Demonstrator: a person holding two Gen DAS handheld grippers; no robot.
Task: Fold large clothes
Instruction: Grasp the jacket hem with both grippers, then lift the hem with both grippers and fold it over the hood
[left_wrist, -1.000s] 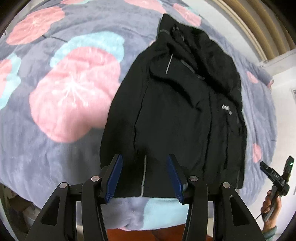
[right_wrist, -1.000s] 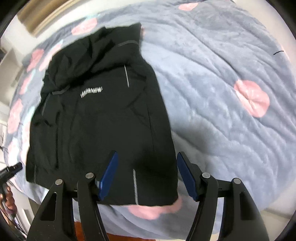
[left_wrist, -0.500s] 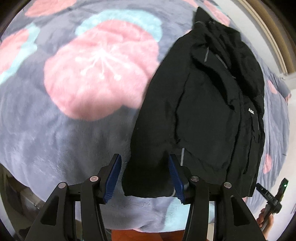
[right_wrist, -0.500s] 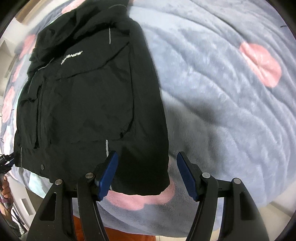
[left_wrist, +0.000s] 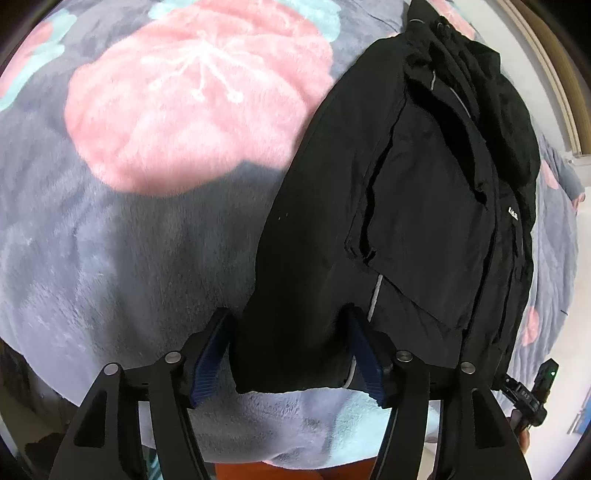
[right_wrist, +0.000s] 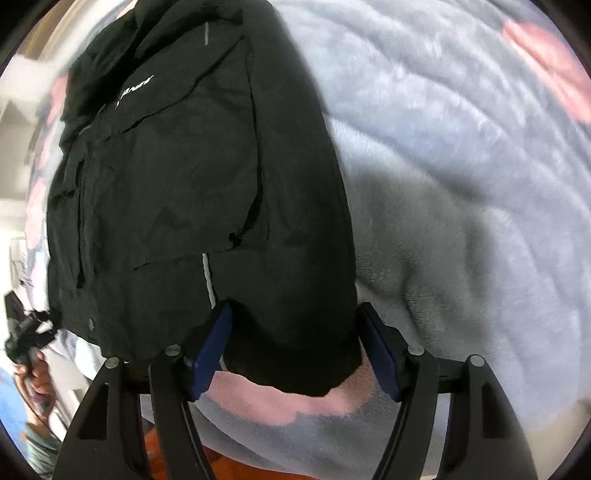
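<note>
A black jacket (left_wrist: 406, 206) lies flat on the bed with its sleeves folded in, hood at the far end and hem nearest me. My left gripper (left_wrist: 288, 325) is open, its blue-padded fingers either side of the hem's left corner. The jacket (right_wrist: 192, 192) also shows in the right wrist view, with a white chest logo and a reflective stripe. My right gripper (right_wrist: 293, 314) is open, its fingers either side of the hem's right corner. Neither gripper holds the cloth.
The jacket rests on a fluffy grey blanket (left_wrist: 110, 236) with big pink and teal flowers (left_wrist: 192, 92). The bed's near edge runs just below the hem. The other hand-held gripper shows at the lower right of the left view (left_wrist: 532, 391).
Both grippers moved outward and closer to the bed, the left to the hem's left corner, the right to its right corner. Both stayed open.
</note>
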